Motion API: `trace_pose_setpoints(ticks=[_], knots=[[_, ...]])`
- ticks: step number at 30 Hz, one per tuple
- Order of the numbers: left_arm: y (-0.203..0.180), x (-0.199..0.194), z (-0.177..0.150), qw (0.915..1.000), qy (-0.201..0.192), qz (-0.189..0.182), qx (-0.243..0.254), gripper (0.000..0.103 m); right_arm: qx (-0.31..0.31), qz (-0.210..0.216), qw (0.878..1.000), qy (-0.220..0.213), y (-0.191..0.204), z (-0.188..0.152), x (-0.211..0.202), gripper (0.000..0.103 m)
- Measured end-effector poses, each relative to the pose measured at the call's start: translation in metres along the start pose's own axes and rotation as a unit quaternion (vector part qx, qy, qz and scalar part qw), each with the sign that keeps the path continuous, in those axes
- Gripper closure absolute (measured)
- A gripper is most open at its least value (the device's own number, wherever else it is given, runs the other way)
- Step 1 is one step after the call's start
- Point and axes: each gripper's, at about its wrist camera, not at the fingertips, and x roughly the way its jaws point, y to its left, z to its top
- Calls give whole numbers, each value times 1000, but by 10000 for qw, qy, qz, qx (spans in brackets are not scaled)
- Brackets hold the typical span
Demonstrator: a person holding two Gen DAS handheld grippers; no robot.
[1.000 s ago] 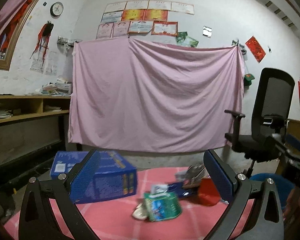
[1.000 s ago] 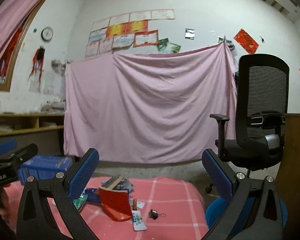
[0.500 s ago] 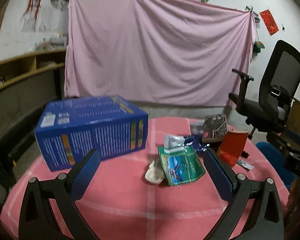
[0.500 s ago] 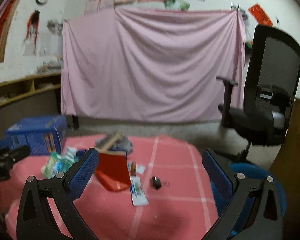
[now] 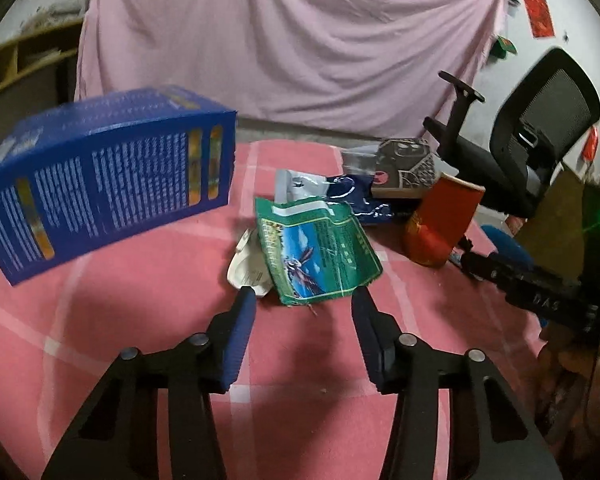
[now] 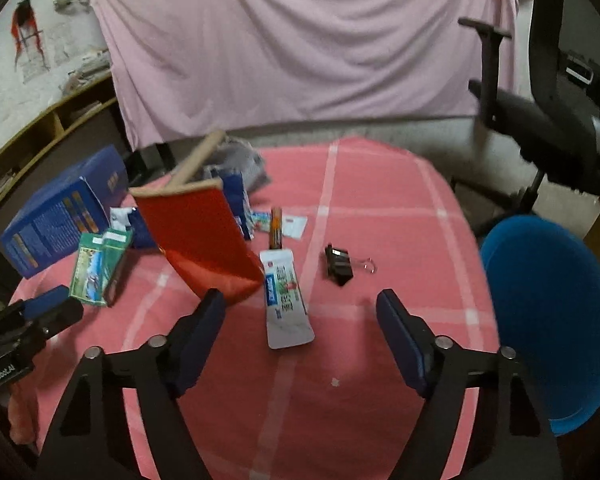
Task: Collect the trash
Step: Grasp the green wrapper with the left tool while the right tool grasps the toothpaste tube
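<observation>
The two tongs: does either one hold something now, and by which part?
Nothing is held. The left tongs are closing just short of the green packet; the right tongs are closing, pads clear of the toothpaste tube.

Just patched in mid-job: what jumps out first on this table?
A big blue box fills the table's left side, with a green packet lying just ahead of the closing, empty left gripper. A red carton leans beside a flattened white tube, ahead of the right gripper.

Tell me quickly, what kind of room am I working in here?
Probably a makeshift home office or storeroom: a round table under a pink checked cloth strewn with trash, a black office chair beside it, a pink sheet hung on the wall, and wooden shelving.
</observation>
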Motion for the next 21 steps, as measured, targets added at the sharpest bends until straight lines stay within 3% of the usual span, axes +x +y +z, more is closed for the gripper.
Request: trace_pose_setpoints(ticks=[8,13,16,18,21], knots=[[12,0,12,9982,192,-221,-523,75,-20,101,9995,297,1,-2,10,47],[15,3,17,9966,262,-249,-743,96,5,203,9990,390,0,1,15,53],[17,1,17,9962,233,-255,-796,101,-8,224,9989,417,1,1,15,62],[16,-1,17,9965,158,-271,-776,103,-70,300,9985,448,3,1,15,78],[14,-8,16,9972,-30,-282,-698,103,-187,276,9984,462,8,0,14,82]])
